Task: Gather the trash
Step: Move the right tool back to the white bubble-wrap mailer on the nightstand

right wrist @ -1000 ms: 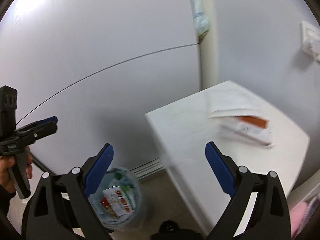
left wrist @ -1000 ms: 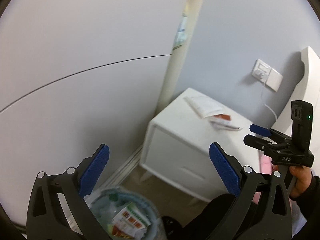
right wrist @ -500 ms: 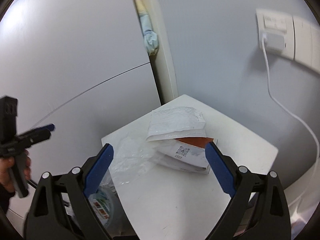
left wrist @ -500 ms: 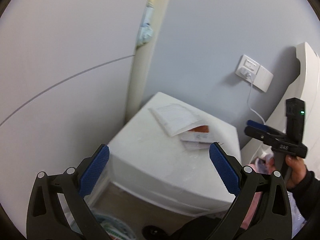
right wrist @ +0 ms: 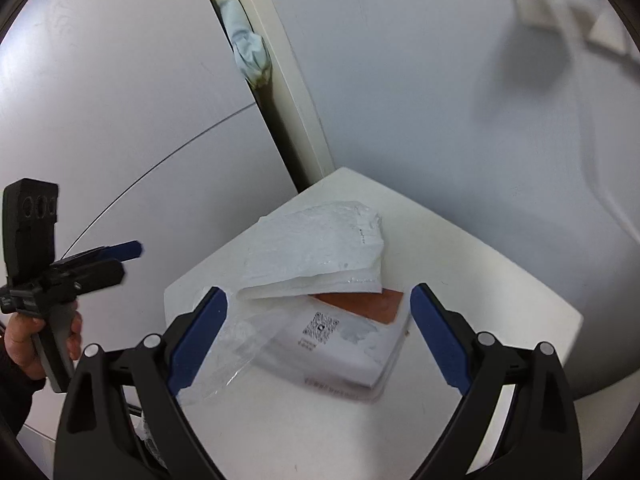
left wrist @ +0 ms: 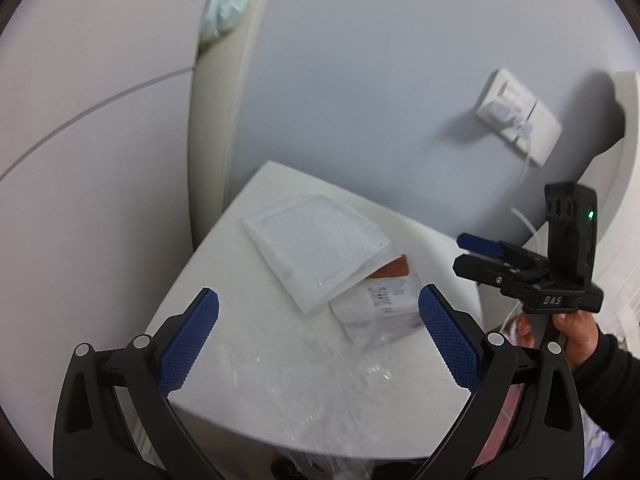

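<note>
Left wrist view: the left gripper [left wrist: 318, 338] hovers above a white bedside cabinet [left wrist: 224, 280], its blue-padded jaws spread wide and empty. A white padded mailer [left wrist: 316, 252] lies on the cabinet top at 12 o'clock from the jaws, overlapping a white box with an orange-brown panel [left wrist: 380, 296] that sits at about 1 o'clock. A sheet of clear plastic film [left wrist: 320, 364] lies on the near part of the top, between and below the pads. At 3 o'clock a hand [left wrist: 576, 332] holds the right gripper [left wrist: 476, 252], seen side-on; its spread cannot be told from this view. A wall socket with a white cable [left wrist: 516, 120] is at 1 o'clock.

Right wrist view: the right gripper [right wrist: 318, 334] has its jaws wide apart and empty, framing the box [right wrist: 344, 344], whose top carries a QR code. The mailer [right wrist: 320, 252] rests on the box's far edge at 12 o'clock. The film [right wrist: 228, 356] lies beside the left pad at 8 o'clock. The other gripper [right wrist: 116, 260] appears at 9 o'clock.
</note>
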Motion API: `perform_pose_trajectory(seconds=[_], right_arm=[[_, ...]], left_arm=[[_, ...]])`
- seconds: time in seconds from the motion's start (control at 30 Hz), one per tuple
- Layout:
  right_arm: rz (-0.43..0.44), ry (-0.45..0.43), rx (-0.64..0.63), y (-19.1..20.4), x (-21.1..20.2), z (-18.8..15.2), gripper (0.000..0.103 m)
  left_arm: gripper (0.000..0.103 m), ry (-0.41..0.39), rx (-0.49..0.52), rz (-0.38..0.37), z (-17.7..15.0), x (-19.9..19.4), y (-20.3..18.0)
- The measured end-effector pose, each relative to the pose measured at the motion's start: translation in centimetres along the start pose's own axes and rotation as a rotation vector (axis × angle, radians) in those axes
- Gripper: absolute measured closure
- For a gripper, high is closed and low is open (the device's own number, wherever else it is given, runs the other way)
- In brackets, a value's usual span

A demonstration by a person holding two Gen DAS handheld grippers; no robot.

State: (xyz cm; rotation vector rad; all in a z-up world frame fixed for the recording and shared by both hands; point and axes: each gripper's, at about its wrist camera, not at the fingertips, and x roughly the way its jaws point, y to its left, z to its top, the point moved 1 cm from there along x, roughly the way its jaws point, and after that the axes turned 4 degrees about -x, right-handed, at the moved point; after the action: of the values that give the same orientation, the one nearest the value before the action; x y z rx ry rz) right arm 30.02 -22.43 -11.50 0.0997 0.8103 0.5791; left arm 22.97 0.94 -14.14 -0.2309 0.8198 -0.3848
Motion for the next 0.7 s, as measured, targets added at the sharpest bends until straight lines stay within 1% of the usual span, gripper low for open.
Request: perform_pose_trajectory(seconds=[0.13,0.2,0.3,0.4,0.53,0.7], right_arm=[[0.025,0.041,0.028,-1.0,2.7,0.7,0.013],[0.025,0.058,0.037,-1.5,3.6,1.1,0.013],[0.004,0.07,0.015,-1.9,4.7,1.4,0.013],[0.004,0.081,0.006,-2.3,5.6,1.7,0.013],[-0.004,0.089,0.009,-2.8,6.5,1.8,0.013],[0.001,0.102,0.005,-2.7,7.8,2.2,0.013]], left_arm=[[0.006,0.059,-0.023,-0.001,1.0,3.2,1.3],[0.006,0.063,-0.048,-0.035,1.7,4.5,2.1],[0.006,0.065,-0.055,-0.061,2.4,5.7,2.6],[0.006,0.079,-0.06,-0.094,3.2,7.4,3.1],[0.006,0.102,-0.07,-0.11,4.0,9.5,3.7],[0.006,0.125,-0.083,-0.119,4.3,11.2,3.8]])
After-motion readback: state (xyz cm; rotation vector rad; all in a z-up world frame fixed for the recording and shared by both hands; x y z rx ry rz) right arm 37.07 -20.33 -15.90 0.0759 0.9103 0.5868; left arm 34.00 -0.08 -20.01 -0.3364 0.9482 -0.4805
